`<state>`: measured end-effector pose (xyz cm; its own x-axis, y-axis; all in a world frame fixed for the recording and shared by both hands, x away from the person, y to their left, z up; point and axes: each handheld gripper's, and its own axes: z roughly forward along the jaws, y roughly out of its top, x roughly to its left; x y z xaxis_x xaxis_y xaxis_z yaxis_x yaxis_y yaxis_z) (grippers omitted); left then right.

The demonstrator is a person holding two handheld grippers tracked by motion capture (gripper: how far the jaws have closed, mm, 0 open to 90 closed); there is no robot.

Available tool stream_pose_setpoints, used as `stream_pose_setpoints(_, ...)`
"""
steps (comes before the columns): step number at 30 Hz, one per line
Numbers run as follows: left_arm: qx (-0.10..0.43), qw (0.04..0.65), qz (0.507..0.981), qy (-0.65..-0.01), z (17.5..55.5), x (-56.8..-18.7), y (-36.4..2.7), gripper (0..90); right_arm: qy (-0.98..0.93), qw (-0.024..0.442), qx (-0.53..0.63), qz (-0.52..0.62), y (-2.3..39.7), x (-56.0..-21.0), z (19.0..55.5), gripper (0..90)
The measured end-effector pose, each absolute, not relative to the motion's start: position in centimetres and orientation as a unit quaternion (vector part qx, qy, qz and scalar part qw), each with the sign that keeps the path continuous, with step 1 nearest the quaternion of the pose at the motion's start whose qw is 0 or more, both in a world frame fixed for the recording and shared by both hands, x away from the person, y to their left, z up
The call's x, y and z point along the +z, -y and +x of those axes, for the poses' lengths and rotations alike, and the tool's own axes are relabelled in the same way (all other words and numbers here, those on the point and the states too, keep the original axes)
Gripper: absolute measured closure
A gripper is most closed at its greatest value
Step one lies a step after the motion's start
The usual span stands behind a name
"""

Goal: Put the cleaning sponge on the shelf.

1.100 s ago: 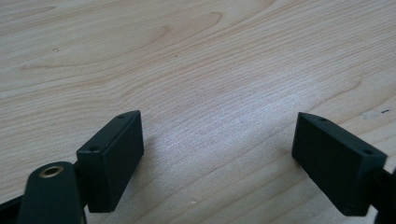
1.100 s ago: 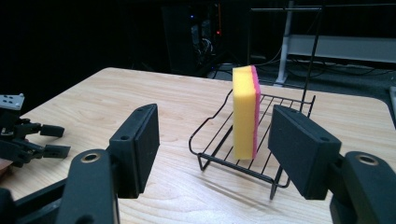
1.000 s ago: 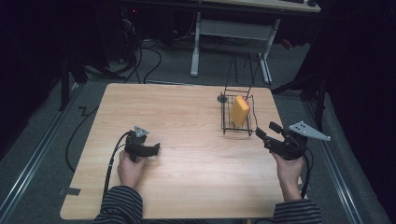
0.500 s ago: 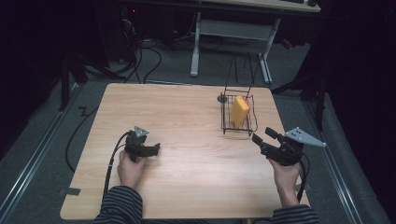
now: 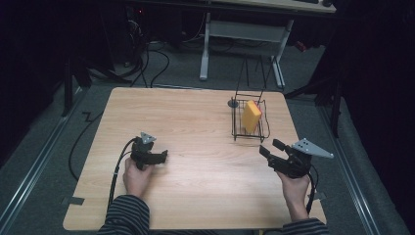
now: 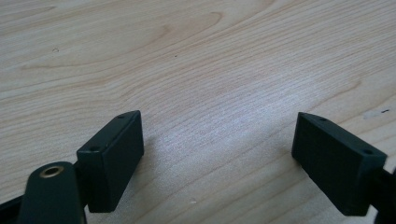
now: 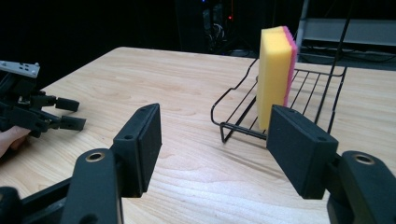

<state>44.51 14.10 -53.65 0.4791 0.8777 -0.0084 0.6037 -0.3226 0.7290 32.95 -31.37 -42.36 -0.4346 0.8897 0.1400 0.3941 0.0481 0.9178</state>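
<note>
Two tools, both empty | your left tool (image 5: 159, 156): jaws apart, resting on the pale wooden surface (image 5: 195, 122) | your right tool (image 5: 272, 149): jaws apart, just been closing slightly, nothing between | yellow-and-pink sponge (image 5: 251, 115): upright in black wire rack (image 5: 238, 129), just ahead | judged: sponge racked, placement complete.

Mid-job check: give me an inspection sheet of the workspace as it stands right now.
Surface: wooden table, bare grain, no spills.
Job's things: yellow-and-pink sponge standing on edge in a black wire rack at the far right.
Clutter: small dark disc beside the rack.
Grippers: left gripper open, resting near the table; right gripper open, nothing between its jaws, aimed at the rack.
Cables: one trailing from each gripper; more on the floor beyond.
Surroundings: dark room, desk frame behind.
</note>
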Motion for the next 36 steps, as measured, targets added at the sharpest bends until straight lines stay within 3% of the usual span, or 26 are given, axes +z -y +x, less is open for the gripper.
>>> stream_pose_setpoints(36,0.199,0.343,0.788,-0.47,44.5,-53.6,-14.1,17.4,-0.697,0.228,0.479,0.481,29.7,-46.3,33.9,36.8)
